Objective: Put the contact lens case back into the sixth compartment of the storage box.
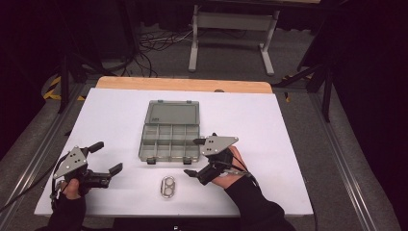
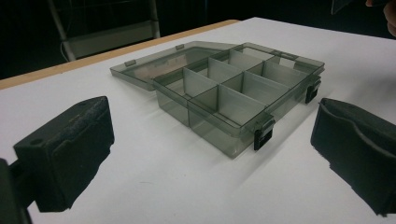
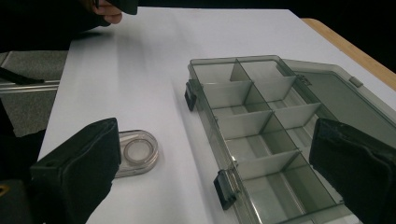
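White tabletop (image 1: 110,120): smoky clear plastic compartment box (image 1: 169,140) frame centre, lid open toward top, no readable writing; small clear oval case (image 1: 168,186) below, long axis vertical. Left gripper (image 1: 107,157), right gripper (image 1: 194,157): jaws spread, empty.

- A white table top (image 1: 115,120) spreads ahead of the jaws, with a bare wooden edge strip (image 1: 183,84) along its far side.
- Beyond that strip lies grey carpeted floor (image 1: 226,57), crossed by loose black cables (image 1: 154,41).
- A grey metal bench frame (image 1: 233,29) stands farther off on that floor.
- Metal rails (image 1: 344,163) flank the table.
- The surroundings are dark.
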### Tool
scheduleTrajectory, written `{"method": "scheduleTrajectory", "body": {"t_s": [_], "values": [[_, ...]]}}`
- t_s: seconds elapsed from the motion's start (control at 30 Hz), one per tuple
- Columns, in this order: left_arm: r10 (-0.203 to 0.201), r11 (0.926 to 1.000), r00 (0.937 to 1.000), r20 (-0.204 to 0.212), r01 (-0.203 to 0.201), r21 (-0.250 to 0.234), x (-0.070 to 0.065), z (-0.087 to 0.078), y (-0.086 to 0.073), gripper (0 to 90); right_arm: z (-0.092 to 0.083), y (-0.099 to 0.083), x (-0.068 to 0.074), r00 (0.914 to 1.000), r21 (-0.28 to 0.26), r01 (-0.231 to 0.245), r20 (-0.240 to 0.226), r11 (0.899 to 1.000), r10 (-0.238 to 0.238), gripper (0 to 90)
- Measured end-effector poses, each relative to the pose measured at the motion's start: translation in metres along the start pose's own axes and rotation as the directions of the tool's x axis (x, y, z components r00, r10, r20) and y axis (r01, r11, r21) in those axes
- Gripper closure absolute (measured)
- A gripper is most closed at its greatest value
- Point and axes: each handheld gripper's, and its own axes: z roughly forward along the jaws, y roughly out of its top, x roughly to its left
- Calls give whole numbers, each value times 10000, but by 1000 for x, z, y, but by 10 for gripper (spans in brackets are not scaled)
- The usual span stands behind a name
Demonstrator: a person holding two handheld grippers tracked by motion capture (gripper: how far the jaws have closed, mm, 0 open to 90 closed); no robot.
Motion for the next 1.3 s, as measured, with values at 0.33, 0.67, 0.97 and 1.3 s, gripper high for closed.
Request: {"method": "scheduleTrajectory", "body": {"t_s": [0.33,0.67,0.97,1.3], "values": [[98,10000,10000,13,-98,16,0,0,0,4,16,13,5,9978,205,424,-518,9989,-413,30],[102,9999,9999,49,-102,16,0,0,0,3,28,22,8,9932,304,735,-929,9968,-704,30],[68,10000,10000,59,-68,14,0,0,0,3,37,27,11,9857,527,921,-1464,9944,-835,40],[3,10000,10000,69,-3,-9,0,0,0,4,47,30,17,9731,1191,1314,-2052,9841,-1051,72]]}}
